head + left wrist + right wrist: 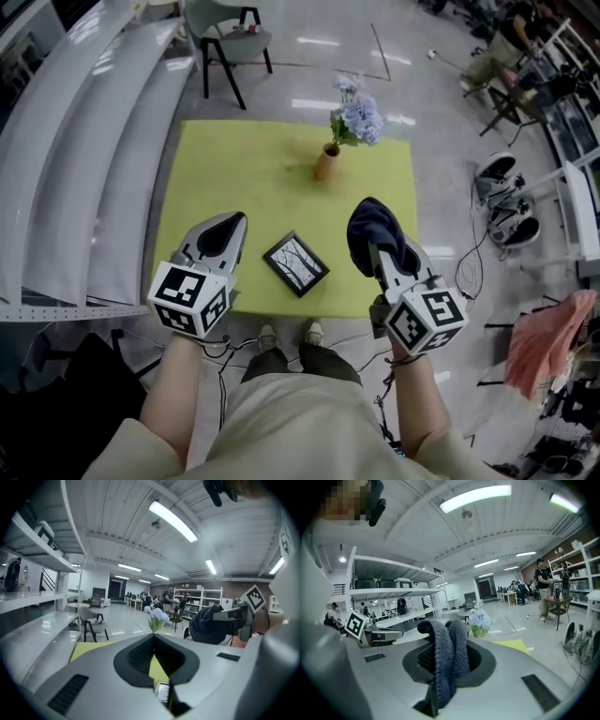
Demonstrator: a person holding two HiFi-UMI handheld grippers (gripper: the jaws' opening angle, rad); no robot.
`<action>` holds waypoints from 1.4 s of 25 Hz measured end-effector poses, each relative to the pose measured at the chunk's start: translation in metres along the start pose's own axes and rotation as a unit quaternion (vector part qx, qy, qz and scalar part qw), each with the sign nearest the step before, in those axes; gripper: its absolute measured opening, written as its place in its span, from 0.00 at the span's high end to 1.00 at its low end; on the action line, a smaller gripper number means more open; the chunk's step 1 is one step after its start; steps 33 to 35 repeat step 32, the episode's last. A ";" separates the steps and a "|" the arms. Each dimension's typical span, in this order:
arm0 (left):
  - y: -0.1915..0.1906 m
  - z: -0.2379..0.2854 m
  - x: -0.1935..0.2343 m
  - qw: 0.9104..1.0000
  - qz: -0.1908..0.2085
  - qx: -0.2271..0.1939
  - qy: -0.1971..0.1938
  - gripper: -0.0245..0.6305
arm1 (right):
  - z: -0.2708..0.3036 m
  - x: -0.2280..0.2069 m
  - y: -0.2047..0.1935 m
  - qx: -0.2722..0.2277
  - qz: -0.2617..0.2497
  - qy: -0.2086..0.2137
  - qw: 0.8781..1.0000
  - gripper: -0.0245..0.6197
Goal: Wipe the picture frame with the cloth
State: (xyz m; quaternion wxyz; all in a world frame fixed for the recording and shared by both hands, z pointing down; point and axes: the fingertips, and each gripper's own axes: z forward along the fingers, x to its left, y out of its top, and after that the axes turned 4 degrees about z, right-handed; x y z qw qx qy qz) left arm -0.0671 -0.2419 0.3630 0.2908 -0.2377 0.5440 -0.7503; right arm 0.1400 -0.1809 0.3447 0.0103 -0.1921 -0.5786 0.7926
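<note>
A small black picture frame (295,263) with a tree drawing lies flat near the front edge of the yellow-green table (225,169). My left gripper (223,234) hovers left of the frame, shut with nothing in it; through its narrow slit a sliver of the frame (163,692) shows. My right gripper (373,239) is held right of the frame, shut on a dark blue cloth (375,230) that bunches over its jaws. The knitted cloth (445,656) drapes between the jaws in the right gripper view. From the left gripper view the cloth (208,623) shows at the right.
A tan vase with pale blue flowers (349,131) stands at the table's back middle. White curved shelving (84,159) runs along the left. A chair (225,42) sits behind the table. Shoes (502,202) and cables lie on the floor at right.
</note>
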 end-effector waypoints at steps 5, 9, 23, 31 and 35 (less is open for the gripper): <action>0.059 -0.034 -0.008 0.998 0.027 -0.058 0.017 0.95 | -0.034 0.037 0.050 -0.036 -0.025 0.041 0.998 0.87; 0.083 -0.058 -0.021 0.994 0.052 -0.088 0.027 0.95 | -0.052 0.058 0.070 -0.050 -0.054 0.061 0.995 0.87; 0.086 -0.101 -0.054 0.993 0.068 -0.087 0.048 0.95 | -0.067 0.101 0.070 -0.038 -0.104 0.131 0.985 0.87; 0.093 -0.110 -0.051 0.991 0.069 -0.093 0.065 0.95 | -0.062 0.094 0.067 -0.033 -0.107 0.128 0.985 0.87; 0.093 -0.109 -0.050 0.991 0.069 -0.092 0.065 0.95 | -0.062 0.094 0.068 -0.033 -0.108 0.127 0.985 0.87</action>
